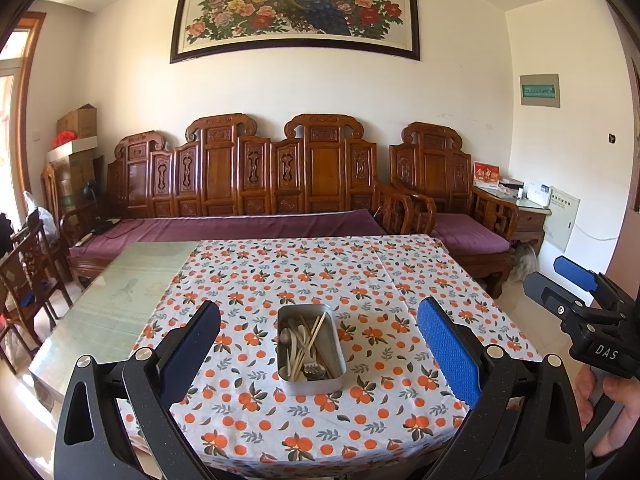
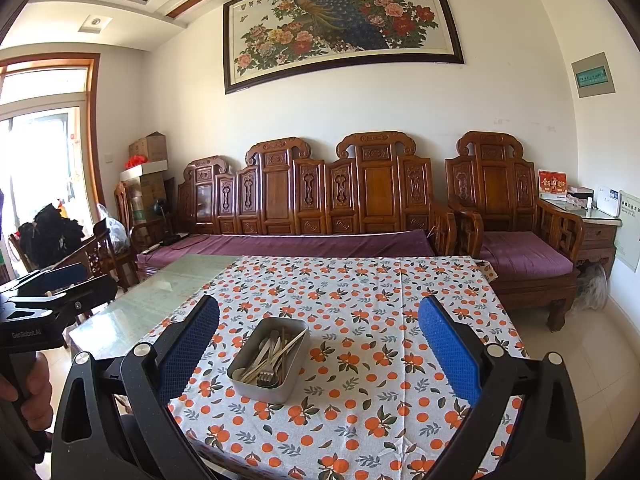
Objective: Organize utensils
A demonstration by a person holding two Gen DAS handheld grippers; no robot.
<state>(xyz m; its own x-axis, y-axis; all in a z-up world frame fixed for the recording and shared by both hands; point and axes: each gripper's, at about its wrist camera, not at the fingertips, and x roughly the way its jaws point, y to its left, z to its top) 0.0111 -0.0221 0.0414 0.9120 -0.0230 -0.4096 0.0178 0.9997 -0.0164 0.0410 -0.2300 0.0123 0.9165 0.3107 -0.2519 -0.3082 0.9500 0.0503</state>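
Note:
A rectangular metal tin (image 1: 311,381) stands on the orange-patterned tablecloth (image 1: 380,280). It holds several utensils: a spoon (image 1: 285,336), a fork (image 1: 314,370) and pale chopsticks (image 1: 316,330). My left gripper (image 1: 318,344) is open and empty, held above the near table edge with the tin between its fingers in view. My right gripper (image 2: 318,348) is open and empty too; the tin (image 2: 262,390) lies left of centre there, fork (image 2: 265,378) at its near end. The right gripper also shows at the right edge of the left wrist view (image 1: 576,280), the left gripper at the left edge of the right wrist view (image 2: 56,284).
The cloth covers the right part of a glass-topped table (image 1: 120,296). A carved wooden sofa with purple cushions (image 1: 240,228) stands behind it, an armchair (image 1: 460,216) at right. A wooden chair (image 1: 28,276) and boxes (image 1: 76,148) are at left.

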